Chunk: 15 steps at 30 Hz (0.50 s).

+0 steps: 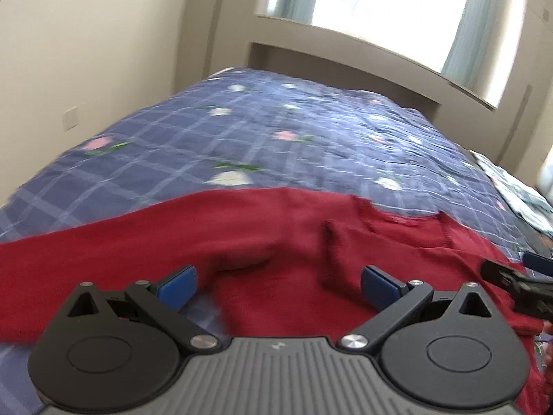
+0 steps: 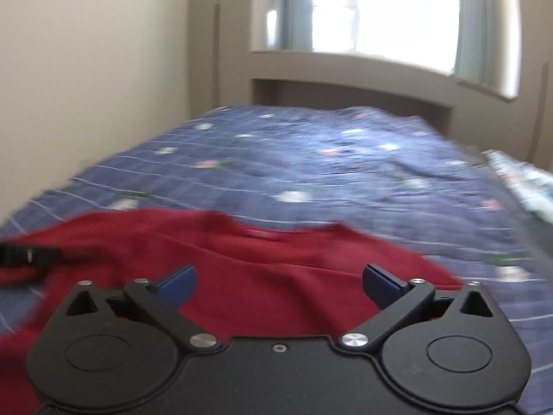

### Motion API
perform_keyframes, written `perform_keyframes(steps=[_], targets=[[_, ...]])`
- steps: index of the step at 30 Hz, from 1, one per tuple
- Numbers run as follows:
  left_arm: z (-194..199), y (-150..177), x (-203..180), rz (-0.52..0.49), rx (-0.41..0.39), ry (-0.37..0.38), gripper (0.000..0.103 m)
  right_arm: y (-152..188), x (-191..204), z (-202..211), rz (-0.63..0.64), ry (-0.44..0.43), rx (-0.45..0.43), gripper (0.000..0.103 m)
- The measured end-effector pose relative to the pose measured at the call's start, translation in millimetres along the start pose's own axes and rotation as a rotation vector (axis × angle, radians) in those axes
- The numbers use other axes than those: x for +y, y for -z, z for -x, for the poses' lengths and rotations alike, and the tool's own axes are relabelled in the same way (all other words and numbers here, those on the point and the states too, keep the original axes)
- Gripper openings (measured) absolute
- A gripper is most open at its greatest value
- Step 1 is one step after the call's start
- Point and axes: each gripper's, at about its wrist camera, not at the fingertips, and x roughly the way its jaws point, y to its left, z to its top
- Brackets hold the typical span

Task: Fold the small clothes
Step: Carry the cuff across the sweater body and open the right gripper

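Fabric fills the lower half of both wrist views: a red garment (image 1: 276,242) lies spread on a bed under a blue checked floral quilt (image 1: 276,131). The left gripper (image 1: 278,282) hangs just over the cloth, blue pads wide apart, nothing between them. The right gripper (image 2: 280,282) is equally spread and empty. A bright curtained window (image 2: 380,10) glows at upper right.

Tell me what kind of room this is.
Most likely a bedroom: a bed under a blue checked floral quilt, a headboard at its far end, and a curtained window above it.
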Motion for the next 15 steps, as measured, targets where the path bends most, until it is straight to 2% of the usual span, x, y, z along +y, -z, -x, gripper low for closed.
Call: perform_keyframes(steps=[2,3,8,12,14,15], targets=[[-23,2,-20,-0.036,-0.02,-0.011,0.103,13,-24,0,0.003,0.093,0.006,0.102],[-37,4,-29,-0.059,-0.031,-0.043,0.103,18,-36,-2,-0.002,0.136,0.011,0.102],[-84,21,-66,-0.228,-0.079,-0.274,0.103,40,-89,-31,-0.03,0.327,0.043,0.102],[-85,28,-65,-0.216,-0.097,-0.274,0.103,55,-123,-51,-0.087,0.404,0.09,0.102],[-84,29,-61,-0.196,-0.097,-0.259,0.103,61,-141,-52,-0.163,0.461,0.107,0.102],[-84,30,-61,-0.191,-0.095,-0.253,0.103,61,-146,-51,-0.203,0.463,0.106,0.102]])
